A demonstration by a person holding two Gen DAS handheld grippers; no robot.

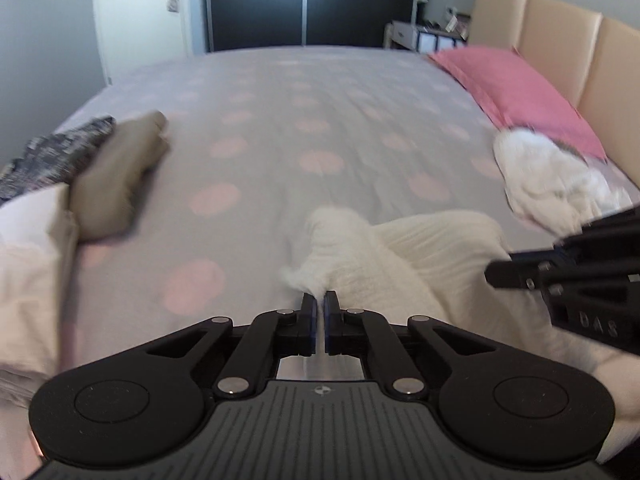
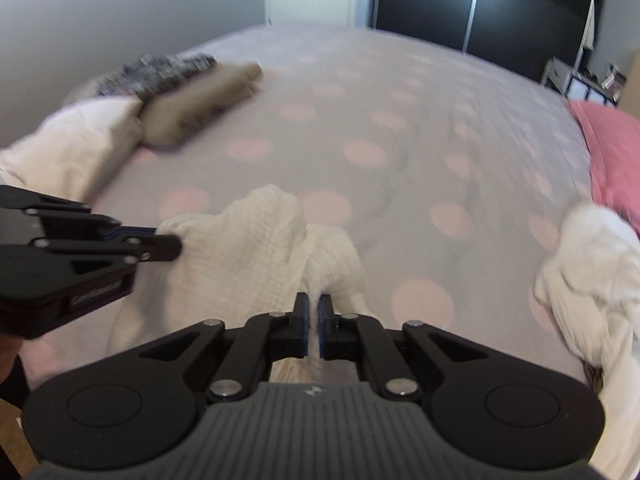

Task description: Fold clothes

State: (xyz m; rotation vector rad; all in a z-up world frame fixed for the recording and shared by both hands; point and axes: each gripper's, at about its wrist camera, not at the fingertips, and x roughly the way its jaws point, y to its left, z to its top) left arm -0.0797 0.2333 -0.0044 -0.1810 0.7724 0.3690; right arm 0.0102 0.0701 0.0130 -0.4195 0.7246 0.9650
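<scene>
Two grippers, left gripper (image 1: 320, 300) and right gripper (image 2: 314, 302), clamped on white garment (image 2: 248, 240)

Each hand-held gripper is matte black. The left hand-held gripper (image 1: 320, 306) has a grey ribbed base plate with a small round emblem, flanked by two large round black discs with recessed circles. Flat black linkage arms run forward from silver round-head pivots to two short fingers lined with dark blue pads (image 1: 310, 320). The right hand-held gripper (image 2: 314, 308) has the same build: ribbed grey plate, twin discs, silver pivots, blue-lined fingers. Seen from the side, its black body bears small screws and faint raised lettering.
</scene>
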